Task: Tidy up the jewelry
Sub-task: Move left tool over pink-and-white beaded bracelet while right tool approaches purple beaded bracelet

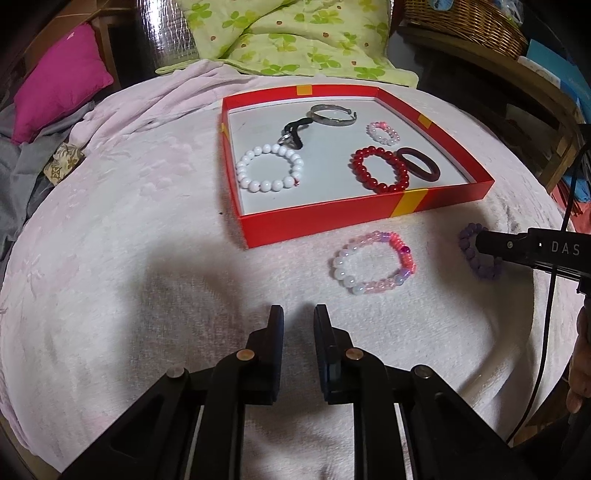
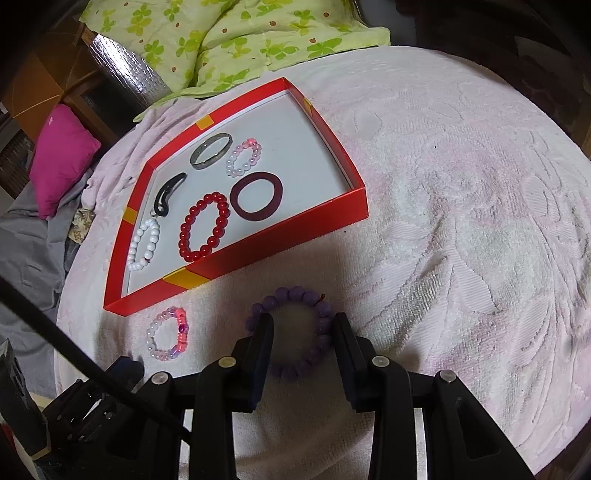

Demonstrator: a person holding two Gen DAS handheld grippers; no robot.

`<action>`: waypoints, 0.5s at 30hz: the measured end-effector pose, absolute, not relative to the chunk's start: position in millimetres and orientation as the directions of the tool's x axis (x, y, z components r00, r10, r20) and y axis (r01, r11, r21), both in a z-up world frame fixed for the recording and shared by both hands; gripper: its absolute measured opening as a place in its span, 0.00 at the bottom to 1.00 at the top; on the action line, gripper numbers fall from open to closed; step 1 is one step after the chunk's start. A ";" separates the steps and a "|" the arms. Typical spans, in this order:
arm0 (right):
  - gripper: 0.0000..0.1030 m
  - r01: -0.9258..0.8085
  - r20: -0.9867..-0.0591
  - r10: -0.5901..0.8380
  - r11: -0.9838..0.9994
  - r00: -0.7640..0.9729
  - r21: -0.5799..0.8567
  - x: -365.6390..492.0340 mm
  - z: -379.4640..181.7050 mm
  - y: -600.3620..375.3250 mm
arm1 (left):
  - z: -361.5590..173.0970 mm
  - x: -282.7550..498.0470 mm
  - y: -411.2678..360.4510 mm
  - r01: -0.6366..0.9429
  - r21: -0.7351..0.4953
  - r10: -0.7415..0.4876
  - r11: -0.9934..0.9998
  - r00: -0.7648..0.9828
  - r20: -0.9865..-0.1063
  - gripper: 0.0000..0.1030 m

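A red box (image 1: 317, 218) (image 2: 236, 258) lies on a pink towel and holds a white bead bracelet (image 1: 269, 168), a red bead bracelet (image 1: 380, 170), a dark red bangle (image 1: 419, 164), a silver bangle (image 1: 332, 115), a small pink bead bracelet (image 1: 383, 133) and a black cord (image 1: 295, 134). Outside it lie a pink-and-white bead bracelet (image 1: 373, 262) (image 2: 168, 334) and a purple bead bracelet (image 2: 295, 328) (image 1: 476, 254). My right gripper (image 2: 303, 323) is open, its fingers either side of the purple bracelet. My left gripper (image 1: 298, 314) is open and empty over bare towel.
The pink towel (image 2: 461, 221) covers a round surface. A green floral quilt (image 1: 295, 37) lies behind the box, a magenta cushion (image 1: 59, 81) at the far left, a wicker basket (image 1: 469, 22) at the far right. A black cable (image 1: 550, 295) hangs by the right gripper.
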State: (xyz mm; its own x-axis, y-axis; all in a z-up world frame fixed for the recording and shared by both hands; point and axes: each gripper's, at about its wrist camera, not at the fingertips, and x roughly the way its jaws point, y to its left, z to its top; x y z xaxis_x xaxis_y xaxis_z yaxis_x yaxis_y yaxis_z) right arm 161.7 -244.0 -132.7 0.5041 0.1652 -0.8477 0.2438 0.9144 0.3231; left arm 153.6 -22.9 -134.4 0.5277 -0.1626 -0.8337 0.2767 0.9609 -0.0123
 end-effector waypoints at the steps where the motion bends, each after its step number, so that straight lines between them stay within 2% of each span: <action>1: 0.36 0.243 -0.848 0.165 0.915 0.504 0.323 161.7 -132.7 -244.0 | -134.5 153.8 -21.7 0.275 -0.012 -0.162 0.961 0.527 -0.834 0.16; 15: 0.35 0.242 -0.843 0.186 0.907 0.505 0.345 162.5 -132.6 -246.8 | -135.2 152.7 -12.2 0.268 -0.031 -0.173 0.963 0.525 -0.833 0.16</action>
State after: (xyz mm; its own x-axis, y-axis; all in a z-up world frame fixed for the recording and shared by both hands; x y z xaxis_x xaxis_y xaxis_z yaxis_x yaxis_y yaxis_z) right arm 162.5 -246.8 -132.6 0.5046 0.1862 -0.8430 0.2421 0.9068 0.3452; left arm 152.7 -12.2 -135.2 0.5253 -0.1734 -0.8331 0.2685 0.9628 -0.0311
